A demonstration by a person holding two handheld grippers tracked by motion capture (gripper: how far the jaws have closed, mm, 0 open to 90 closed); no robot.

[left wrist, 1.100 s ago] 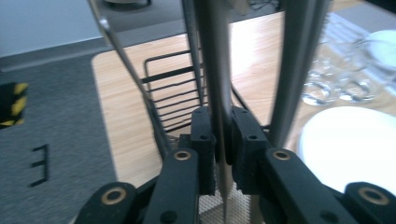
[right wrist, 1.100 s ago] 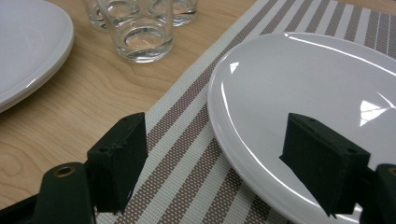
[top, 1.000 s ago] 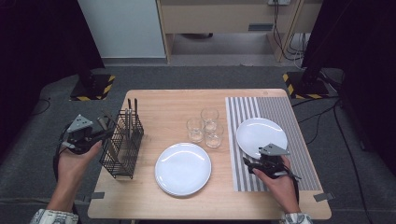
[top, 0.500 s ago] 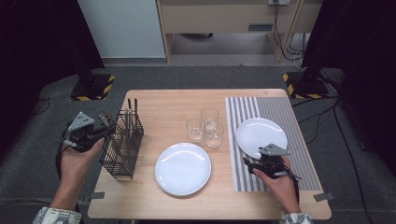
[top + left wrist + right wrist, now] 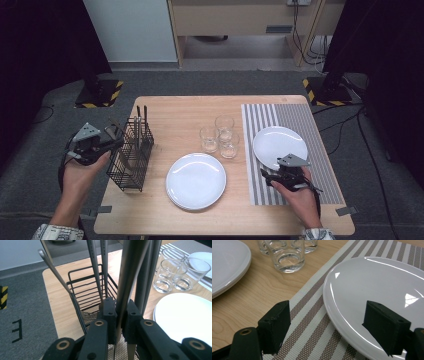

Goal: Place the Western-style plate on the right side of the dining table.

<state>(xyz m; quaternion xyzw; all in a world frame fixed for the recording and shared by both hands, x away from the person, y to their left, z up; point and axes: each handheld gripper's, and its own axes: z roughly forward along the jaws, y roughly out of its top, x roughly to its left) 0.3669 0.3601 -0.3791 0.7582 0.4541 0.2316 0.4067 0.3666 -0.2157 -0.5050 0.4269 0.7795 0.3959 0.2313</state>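
A black wire cutlery basket [image 5: 131,155] [image 5: 85,287] stands at the table's left edge with several grey metal utensils upright in it. My left gripper [image 5: 116,140] [image 5: 119,320] reaches into it from the left and is shut on one utensil handle [image 5: 130,277]. My right gripper [image 5: 274,172] [image 5: 329,327] rests low over the striped placemat [image 5: 305,125] [image 5: 312,322], open. Its jaws straddle the near rim of a white plate [image 5: 280,146] [image 5: 374,290] without touching it.
A second white plate [image 5: 196,180] [image 5: 185,315] [image 5: 227,260] lies on the bare wood near the front middle. Three empty glasses [image 5: 220,136] [image 5: 175,272] [image 5: 287,257] cluster between the plates. Dark floor surrounds the table.
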